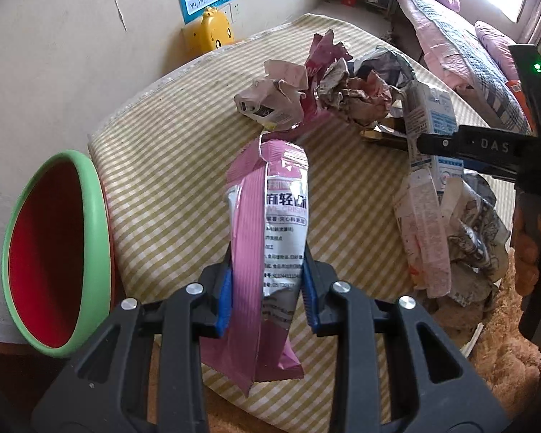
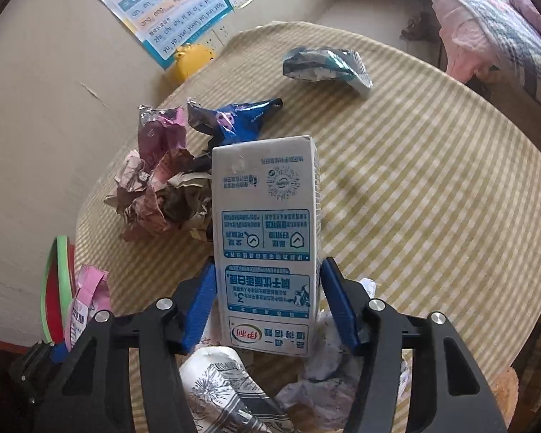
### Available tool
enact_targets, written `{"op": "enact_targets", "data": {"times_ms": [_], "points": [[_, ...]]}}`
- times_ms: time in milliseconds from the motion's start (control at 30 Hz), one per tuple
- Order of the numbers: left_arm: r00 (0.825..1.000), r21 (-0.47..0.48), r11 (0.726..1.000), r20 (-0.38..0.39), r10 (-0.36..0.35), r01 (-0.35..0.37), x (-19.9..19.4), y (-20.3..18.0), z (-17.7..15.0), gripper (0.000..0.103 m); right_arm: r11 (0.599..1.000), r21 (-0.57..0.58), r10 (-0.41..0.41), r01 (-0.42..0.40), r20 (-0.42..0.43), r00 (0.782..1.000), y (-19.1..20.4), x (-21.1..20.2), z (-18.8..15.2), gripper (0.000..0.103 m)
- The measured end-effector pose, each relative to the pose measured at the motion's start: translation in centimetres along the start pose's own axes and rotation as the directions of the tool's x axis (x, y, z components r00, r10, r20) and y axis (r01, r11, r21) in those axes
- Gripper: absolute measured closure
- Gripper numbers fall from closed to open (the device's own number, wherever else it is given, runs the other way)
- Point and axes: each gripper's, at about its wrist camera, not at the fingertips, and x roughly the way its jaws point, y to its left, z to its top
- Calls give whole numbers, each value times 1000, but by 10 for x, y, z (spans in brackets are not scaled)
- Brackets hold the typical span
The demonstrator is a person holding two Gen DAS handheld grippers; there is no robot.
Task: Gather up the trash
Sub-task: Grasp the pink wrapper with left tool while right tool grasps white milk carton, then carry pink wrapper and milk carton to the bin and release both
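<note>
Trash in the left wrist view: one pink-and-silver foil snack wrapper [image 1: 270,238] clamped upright in the left gripper [image 1: 268,288] jaws above the striped counter [image 1: 169,187], beside one red green-rimmed basin [image 1: 54,252]; in the right wrist view, one white-and-blue milk carton [image 2: 268,245] is pinched in the right gripper [image 2: 270,299] jaws over the same counter, with one crumpled blue wrapper [image 2: 238,122] behind it.
</note>
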Motion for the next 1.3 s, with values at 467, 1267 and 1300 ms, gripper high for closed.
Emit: {"op": "enact_targets", "data": {"times_ms": [467,1267,1300], "points": [[998,-38,999,63,14,-12,-18,6,5,72,999,-43,34,-25,225,974,18,-84,5,49],[871,-295,944,413,268,-151,-143,75,32,72,972,-217,164,-90,352,922,110,-151,-9,48],[866,-299,942,417,275,-155,-145,77,31,72,971,-221,164,-88,354,921,113,-151,-10,48]]}}
